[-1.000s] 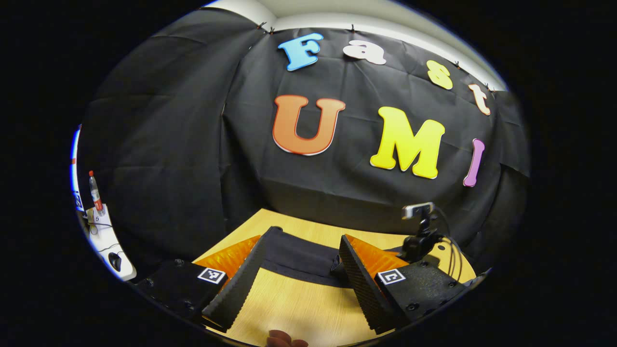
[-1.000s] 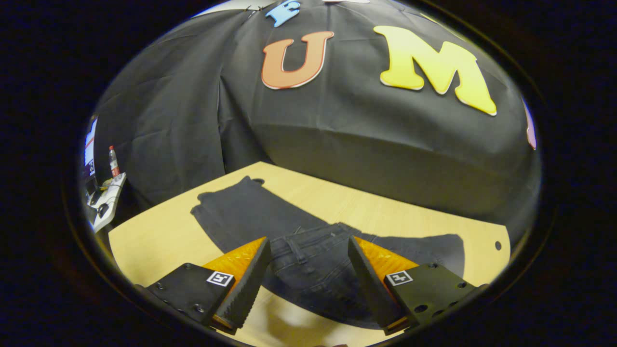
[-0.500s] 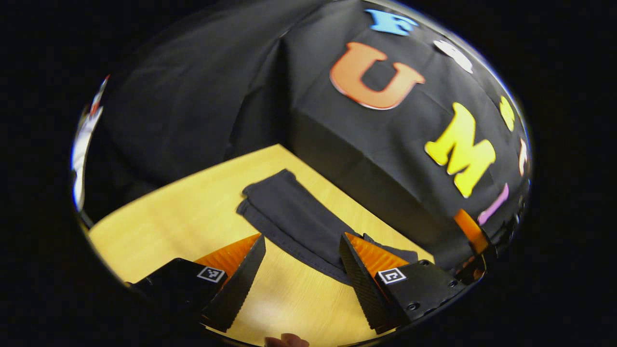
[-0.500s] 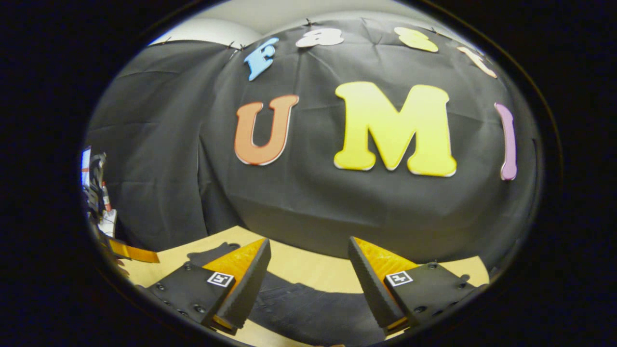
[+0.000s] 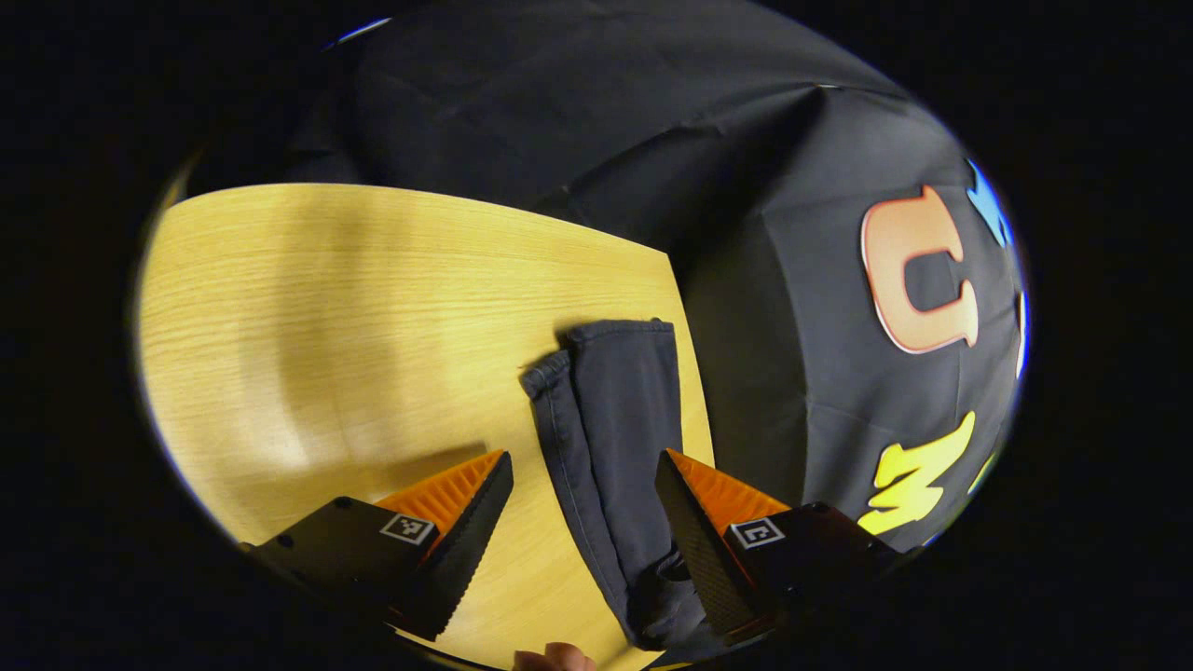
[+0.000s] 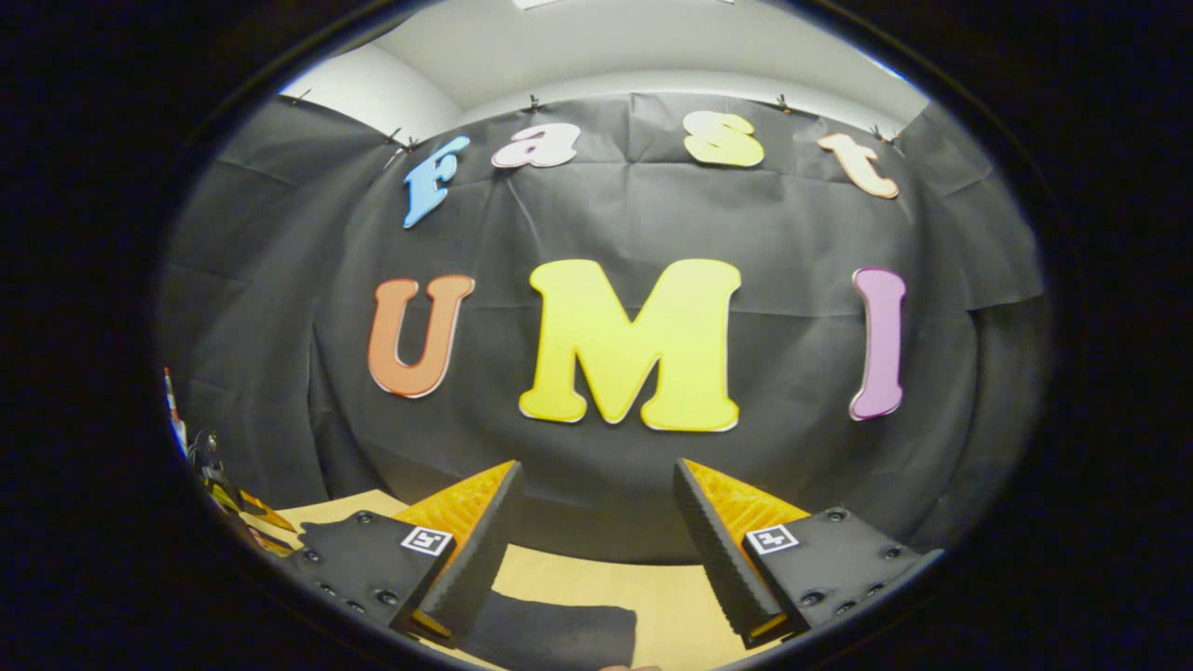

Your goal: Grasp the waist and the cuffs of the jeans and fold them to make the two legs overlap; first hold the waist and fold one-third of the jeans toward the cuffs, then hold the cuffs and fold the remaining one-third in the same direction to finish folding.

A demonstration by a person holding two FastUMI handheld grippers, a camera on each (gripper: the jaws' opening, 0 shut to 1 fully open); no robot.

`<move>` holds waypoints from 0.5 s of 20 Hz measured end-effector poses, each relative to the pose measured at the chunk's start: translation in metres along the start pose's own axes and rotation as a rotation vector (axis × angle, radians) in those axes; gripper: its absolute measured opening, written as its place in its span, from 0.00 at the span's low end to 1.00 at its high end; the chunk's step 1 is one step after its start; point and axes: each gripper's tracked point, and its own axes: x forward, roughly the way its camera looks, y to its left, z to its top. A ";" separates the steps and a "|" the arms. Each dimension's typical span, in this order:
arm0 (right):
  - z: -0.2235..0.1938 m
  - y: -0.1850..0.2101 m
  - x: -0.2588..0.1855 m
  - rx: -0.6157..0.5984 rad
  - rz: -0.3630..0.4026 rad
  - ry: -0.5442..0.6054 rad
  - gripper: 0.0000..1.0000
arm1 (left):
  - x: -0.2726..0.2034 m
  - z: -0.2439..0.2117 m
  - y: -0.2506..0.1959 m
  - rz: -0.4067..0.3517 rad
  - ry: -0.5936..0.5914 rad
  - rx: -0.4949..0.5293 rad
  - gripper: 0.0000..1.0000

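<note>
Recording booth (black cloth wall (image 6: 280, 280), wooden table (image 5: 326, 308))

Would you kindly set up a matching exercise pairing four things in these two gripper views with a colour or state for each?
Things:
1. jeans leg
2. table
3. left gripper
4. right gripper's finger pads

Colour or state:
A. light wood, with grain lines
B. open, with dark cloth showing between its fingers
C. dark grey, lying flat along the table's edge
D. black and ribbed, backed with orange

Right pairs: 1-C, 2-A, 3-B, 4-D.
</note>
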 end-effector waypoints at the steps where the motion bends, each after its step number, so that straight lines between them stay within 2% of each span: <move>1: 0.002 -0.006 -0.002 -0.014 -0.011 -0.006 0.96 | -0.017 -0.014 -0.002 0.002 0.001 -0.026 1.00; 5: 0.000 -0.028 -0.007 -0.043 -0.051 0.015 0.96 | -0.055 0.000 0.003 -0.015 -0.011 -0.085 0.99; 10: -0.003 -0.050 -0.010 -0.071 -0.090 0.037 0.96 | -0.043 0.014 -0.003 -0.042 -0.014 -0.139 0.98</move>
